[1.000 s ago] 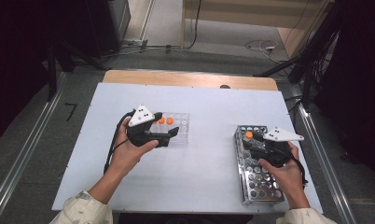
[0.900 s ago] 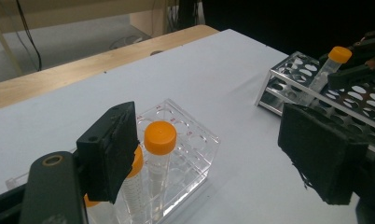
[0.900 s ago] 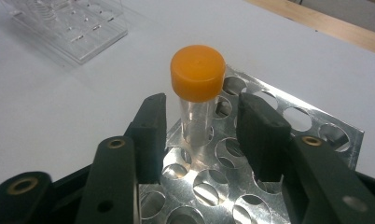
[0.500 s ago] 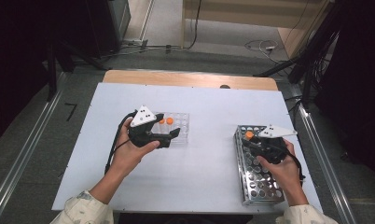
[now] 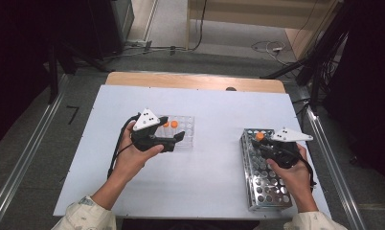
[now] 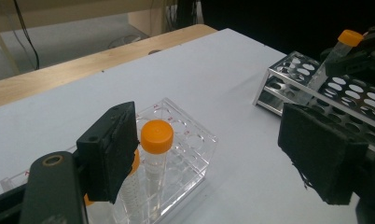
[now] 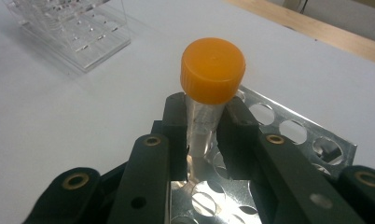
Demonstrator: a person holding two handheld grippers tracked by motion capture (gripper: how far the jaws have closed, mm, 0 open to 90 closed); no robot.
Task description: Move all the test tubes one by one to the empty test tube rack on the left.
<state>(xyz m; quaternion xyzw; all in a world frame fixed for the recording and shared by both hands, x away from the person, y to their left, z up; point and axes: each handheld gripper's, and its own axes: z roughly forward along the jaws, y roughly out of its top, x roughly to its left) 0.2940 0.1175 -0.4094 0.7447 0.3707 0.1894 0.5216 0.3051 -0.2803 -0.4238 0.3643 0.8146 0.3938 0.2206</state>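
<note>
Right gripper view shows my right gripper pinching a tube with an orange cap at frame centre, standing in the metal rack. My left gripper is spread wide beside the clear rack, lower left.

High view: up high, looks down on the whole table.
Gripper views: very close, low.
Shared: metal rack.

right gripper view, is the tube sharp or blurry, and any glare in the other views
Right gripper view: the orange-capped tube is sharp, the clear rack behind softer. Left gripper view: the near pads look blurred, and the metal rack glints. High view: the white table is evenly lit, its surroundings dark.
</note>
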